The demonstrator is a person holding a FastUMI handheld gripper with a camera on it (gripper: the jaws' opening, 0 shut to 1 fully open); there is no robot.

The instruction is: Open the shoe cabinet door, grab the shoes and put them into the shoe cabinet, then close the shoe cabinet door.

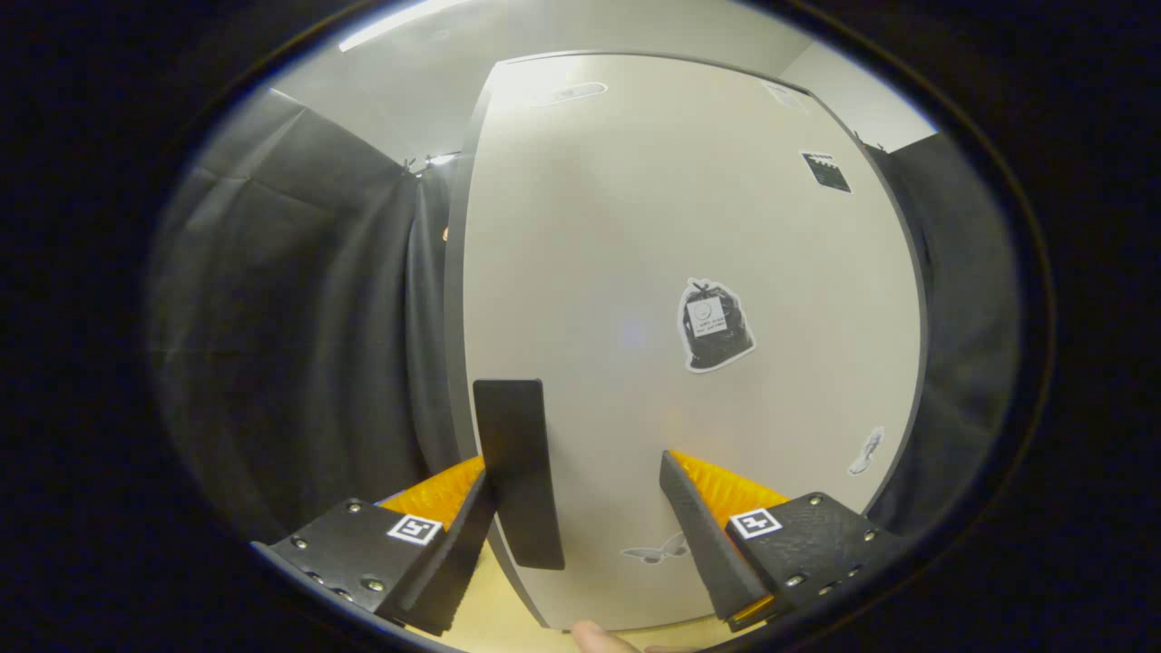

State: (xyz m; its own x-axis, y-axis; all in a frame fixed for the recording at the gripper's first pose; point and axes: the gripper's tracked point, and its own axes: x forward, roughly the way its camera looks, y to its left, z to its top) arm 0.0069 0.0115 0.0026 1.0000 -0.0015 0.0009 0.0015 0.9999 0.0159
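open claw (580, 526) seemingly straddling door handle (517, 472).

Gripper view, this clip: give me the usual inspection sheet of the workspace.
Surface: pale floor under the door's lower edge.
Job's things: shoe cabinet door, pale; dark handle near its left edge; whether the door is shut or ajar cannot be told.
Clutter: stickers on the door, among them a dark bag sticker.
Grippers: tongs open, left finger beside the handle, contact unclear, right finger apart from it.
Cables: nothing seen.
Surroundings: black cloth wall either side; a fingertip below the tongs.
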